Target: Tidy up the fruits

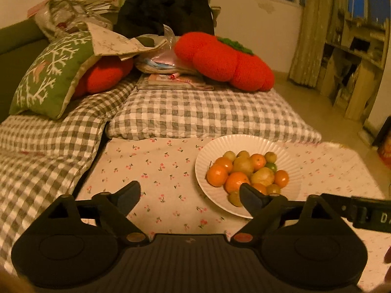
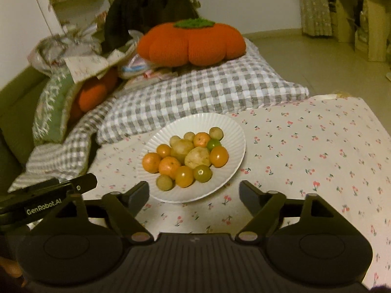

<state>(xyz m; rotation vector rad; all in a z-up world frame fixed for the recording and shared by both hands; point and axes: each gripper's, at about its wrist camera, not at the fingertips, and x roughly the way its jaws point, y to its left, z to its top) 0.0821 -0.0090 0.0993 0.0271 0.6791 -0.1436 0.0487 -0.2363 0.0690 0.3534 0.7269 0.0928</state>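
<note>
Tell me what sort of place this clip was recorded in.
Probably a home living room or bedroom: a grey-checked quilt, an orange pumpkin-shaped cushion, curtained windows, and a white ribbed plate of fruit on cherry-print cloth.

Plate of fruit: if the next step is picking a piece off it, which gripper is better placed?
Probably the right gripper: its open fingers frame the near rim of the plate. The left gripper, also open, is offset, mostly over the floral cloth.

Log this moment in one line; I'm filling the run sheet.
left claw: open, empty | right claw: open, empty | fruits: piled on white plate | plate on cherry-print cloth
</note>
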